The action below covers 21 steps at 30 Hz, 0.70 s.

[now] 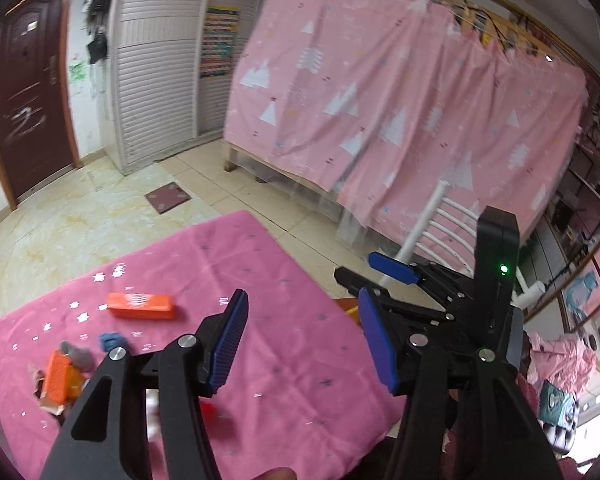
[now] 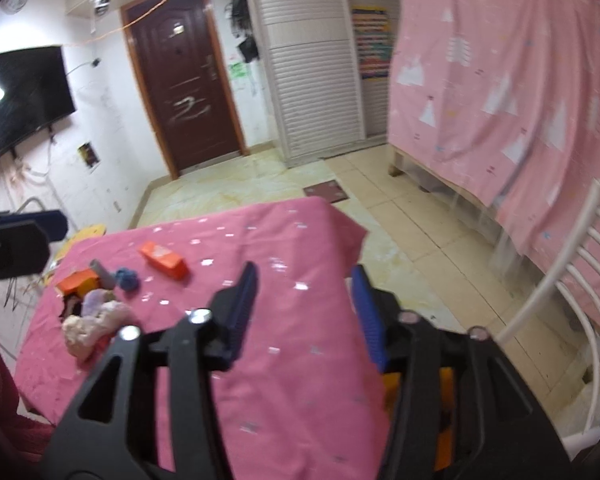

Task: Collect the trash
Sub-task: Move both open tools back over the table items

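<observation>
Trash lies at the far left of a table under a pink cloth (image 1: 284,280). It includes a shut orange carton (image 1: 142,306) (image 2: 164,260), a torn orange box (image 1: 60,380) (image 2: 80,280), a grey tube (image 1: 76,354) (image 2: 102,272), a blue crumpled scrap (image 1: 112,340) (image 2: 127,279) and a pale crumpled wad (image 2: 96,320). My left gripper (image 1: 304,344) hangs open over the cloth's middle, right of the trash, with nothing between its pads. My right gripper (image 2: 306,314) (image 1: 370,274) is open and empty above the table's right edge.
A white slatted chair (image 2: 560,280) stands right of the table. Behind it a pink patterned curtain (image 1: 380,92) covers a frame. An orange-yellow object (image 2: 392,392) sits below the table's right edge. Tiled floor (image 2: 260,176) runs to a dark door (image 2: 188,92); a television (image 2: 20,100) hangs on the left wall.
</observation>
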### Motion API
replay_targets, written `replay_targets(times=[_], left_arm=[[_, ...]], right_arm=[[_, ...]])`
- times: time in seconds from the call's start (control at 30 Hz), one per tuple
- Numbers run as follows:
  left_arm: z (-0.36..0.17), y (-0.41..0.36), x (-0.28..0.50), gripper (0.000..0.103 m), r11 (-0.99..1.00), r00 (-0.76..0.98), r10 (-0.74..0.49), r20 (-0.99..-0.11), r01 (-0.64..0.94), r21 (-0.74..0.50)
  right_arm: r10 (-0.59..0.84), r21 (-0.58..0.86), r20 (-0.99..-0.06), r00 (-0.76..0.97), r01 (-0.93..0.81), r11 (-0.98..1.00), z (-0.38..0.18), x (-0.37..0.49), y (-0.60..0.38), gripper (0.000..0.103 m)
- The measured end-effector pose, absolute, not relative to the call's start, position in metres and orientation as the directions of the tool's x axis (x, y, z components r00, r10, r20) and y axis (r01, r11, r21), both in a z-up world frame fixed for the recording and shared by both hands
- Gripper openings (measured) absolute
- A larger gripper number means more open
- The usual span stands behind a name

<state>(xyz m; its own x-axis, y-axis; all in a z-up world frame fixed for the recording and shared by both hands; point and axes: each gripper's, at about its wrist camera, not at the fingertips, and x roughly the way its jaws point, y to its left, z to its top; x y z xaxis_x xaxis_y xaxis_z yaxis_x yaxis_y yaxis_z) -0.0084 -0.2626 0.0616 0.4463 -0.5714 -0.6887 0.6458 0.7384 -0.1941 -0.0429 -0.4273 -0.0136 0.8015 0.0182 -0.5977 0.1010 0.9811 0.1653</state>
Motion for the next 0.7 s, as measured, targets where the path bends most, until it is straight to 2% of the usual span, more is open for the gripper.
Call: replay_targets(times=[0.7], left_arm=[[0.036, -0.060, 0.066, 0.056, 0.957, 0.630, -0.269, -0.729, 0.257, -0.131]], right_arm=[[0.254, 0.149, -0.685, 0.683, -0.210, 0.966, -0.030, 0.008, -0.282, 0.061]])
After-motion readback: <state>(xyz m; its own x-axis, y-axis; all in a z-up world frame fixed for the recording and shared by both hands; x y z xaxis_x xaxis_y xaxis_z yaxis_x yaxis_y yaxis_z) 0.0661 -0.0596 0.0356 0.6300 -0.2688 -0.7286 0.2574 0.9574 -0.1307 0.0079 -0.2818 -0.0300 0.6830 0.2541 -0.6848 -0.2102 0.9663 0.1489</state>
